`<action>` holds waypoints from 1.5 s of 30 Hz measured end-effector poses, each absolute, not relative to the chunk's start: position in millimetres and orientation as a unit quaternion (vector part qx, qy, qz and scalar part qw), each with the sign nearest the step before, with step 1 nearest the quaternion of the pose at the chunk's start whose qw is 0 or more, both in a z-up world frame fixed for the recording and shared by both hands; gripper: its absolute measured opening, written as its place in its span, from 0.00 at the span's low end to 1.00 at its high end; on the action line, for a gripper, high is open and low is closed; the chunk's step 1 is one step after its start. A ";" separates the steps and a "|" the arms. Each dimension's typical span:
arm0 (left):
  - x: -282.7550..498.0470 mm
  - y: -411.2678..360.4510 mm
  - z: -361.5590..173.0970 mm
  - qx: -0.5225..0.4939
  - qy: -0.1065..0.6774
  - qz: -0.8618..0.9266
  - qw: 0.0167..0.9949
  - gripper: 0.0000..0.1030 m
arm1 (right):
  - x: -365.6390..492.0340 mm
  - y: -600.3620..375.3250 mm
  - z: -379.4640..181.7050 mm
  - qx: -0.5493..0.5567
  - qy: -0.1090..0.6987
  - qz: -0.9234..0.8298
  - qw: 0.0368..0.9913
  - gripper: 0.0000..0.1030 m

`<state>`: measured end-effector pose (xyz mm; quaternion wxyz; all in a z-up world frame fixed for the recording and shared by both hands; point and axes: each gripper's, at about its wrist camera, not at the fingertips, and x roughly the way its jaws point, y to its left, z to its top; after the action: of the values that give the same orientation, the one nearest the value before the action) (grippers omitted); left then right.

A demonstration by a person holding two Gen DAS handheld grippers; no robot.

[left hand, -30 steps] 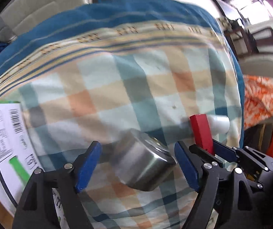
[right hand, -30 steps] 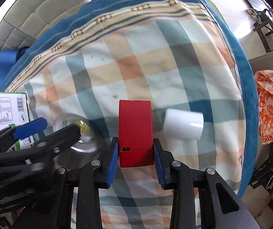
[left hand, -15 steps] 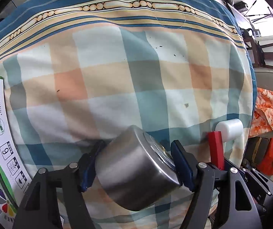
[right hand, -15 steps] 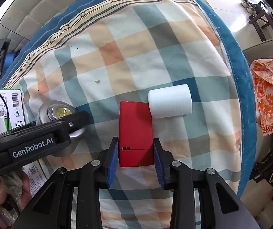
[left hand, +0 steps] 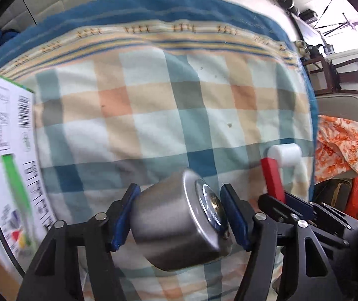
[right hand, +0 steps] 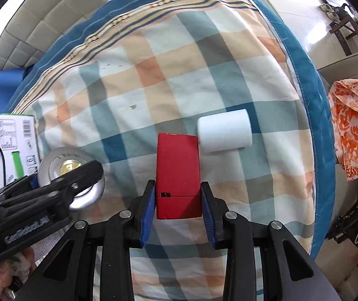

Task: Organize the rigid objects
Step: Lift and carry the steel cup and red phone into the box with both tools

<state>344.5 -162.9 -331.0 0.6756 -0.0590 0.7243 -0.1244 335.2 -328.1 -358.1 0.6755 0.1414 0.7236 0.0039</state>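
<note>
A checked cloth (right hand: 204,75) covered the desk. The left gripper (left hand: 179,215) clamped a steel tin (left hand: 176,228) at lower centre; the right gripper (right hand: 177,200) gripped a red box (right hand: 178,173) beside a white cylinder (right hand: 225,130). Both looked mid-placement; next, probably aligning and releasing them.

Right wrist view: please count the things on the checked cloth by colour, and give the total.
Red: 1, the red box, held by the right gripper.
White: 1, the white cylinder.
Silver: 1, the metal tin, held by the left gripper.
White and green: 1, the printed carton at the cloth's left edge.
Total: 4
</note>
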 end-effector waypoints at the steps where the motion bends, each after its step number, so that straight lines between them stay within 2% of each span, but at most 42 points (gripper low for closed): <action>1: 341.5 -159.6 -323.8 -0.058 0.722 -0.125 0.678 0.60 | 334.4 -326.4 -354.7 0.138 0.724 0.007 0.676 0.35; 4: 339.4 -159.0 -328.5 -0.040 0.723 -0.123 0.679 0.57 | 334.7 -314.9 -348.2 0.117 0.720 0.006 0.684 0.35; 6: 339.2 -154.3 -344.2 -0.026 0.733 -0.122 0.669 0.48 | 335.5 -311.8 -349.1 0.111 0.721 -0.001 0.684 0.35; 8: 334.0 -150.0 -354.2 -0.045 0.743 -0.133 0.655 0.47 | 333.8 -309.7 -349.5 0.112 0.723 -0.005 0.681 0.35; 13: 322.2 -142.4 -355.2 -0.068 0.751 -0.141 0.642 0.48 | 325.5 -309.9 -351.2 0.111 0.724 -0.006 0.681 0.35; 18: 310.1 -137.1 -365.4 -0.095 0.773 -0.130 0.614 0.62 | 316.4 -314.2 -354.6 0.118 0.724 -0.013 0.679 0.35; 19: 308.5 -138.7 -368.0 -0.096 0.776 -0.127 0.610 0.62 | 315.3 -316.3 -354.4 0.121 0.724 -0.014 0.679 0.35; 25: 298.2 -160.2 -374.6 -0.088 0.800 -0.126 0.581 0.63 | 304.3 -334.0 -349.6 0.126 0.723 -0.019 0.679 0.35; 35: 278.6 -197.7 -368.3 -0.009 0.775 -0.130 0.618 0.61 | 290.6 -339.4 -356.8 0.130 0.727 -0.023 0.673 0.35; 38: 273.6 -210.4 -387.0 0.011 0.795 -0.125 0.593 0.60 | 290.9 -337.2 -359.8 0.131 0.727 -0.026 0.673 0.35; 45: 266.2 -220.2 -366.1 0.028 0.759 -0.115 0.640 0.55 | 287.9 -340.4 -356.6 0.125 0.725 -0.028 0.677 0.35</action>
<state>266.2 -220.2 -366.1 0.6402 0.0276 0.7590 -0.1153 287.9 -340.4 -356.6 0.6765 0.1247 0.7252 -0.0282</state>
